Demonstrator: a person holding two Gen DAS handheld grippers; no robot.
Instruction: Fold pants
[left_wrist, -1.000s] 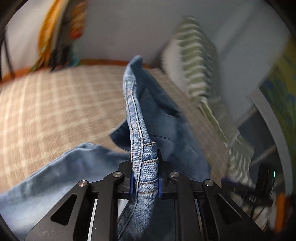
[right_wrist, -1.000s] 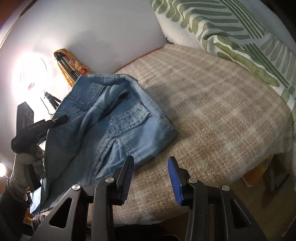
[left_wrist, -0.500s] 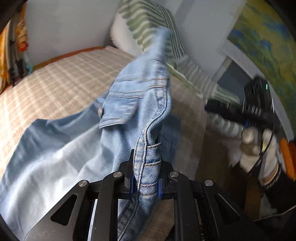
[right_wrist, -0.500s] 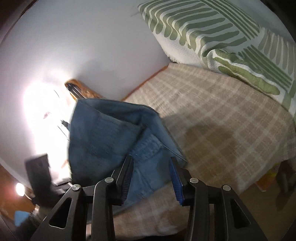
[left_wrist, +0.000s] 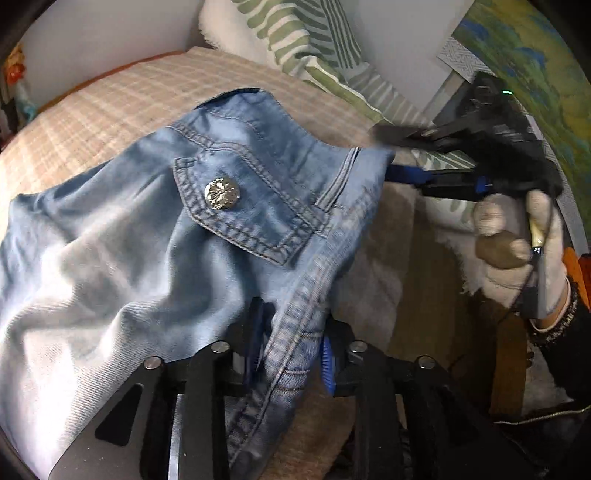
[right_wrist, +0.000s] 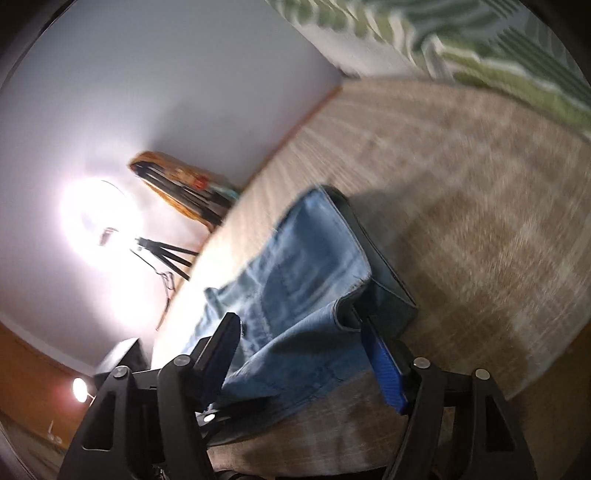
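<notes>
Lying across the plaid bedspread (left_wrist: 110, 107), the blue denim pants (left_wrist: 155, 236) show a pocket flap with a silver button (left_wrist: 221, 192). The left gripper (left_wrist: 291, 350) has the stitched waistband between its blue-padded fingers, though the pads now stand a little apart with the band loose between them — released rather than clamped. At the far corner of the waistband the right gripper (left_wrist: 402, 173) reaches in, held by a white-gloved hand (left_wrist: 517, 243). From the right wrist camera, blurred, that gripper's (right_wrist: 306, 354) fingers are spread wide with denim (right_wrist: 295, 295) passing between them — not closed on it. Green-striped pillows (left_wrist: 295, 33) lean against the wall behind the bed.
</notes>
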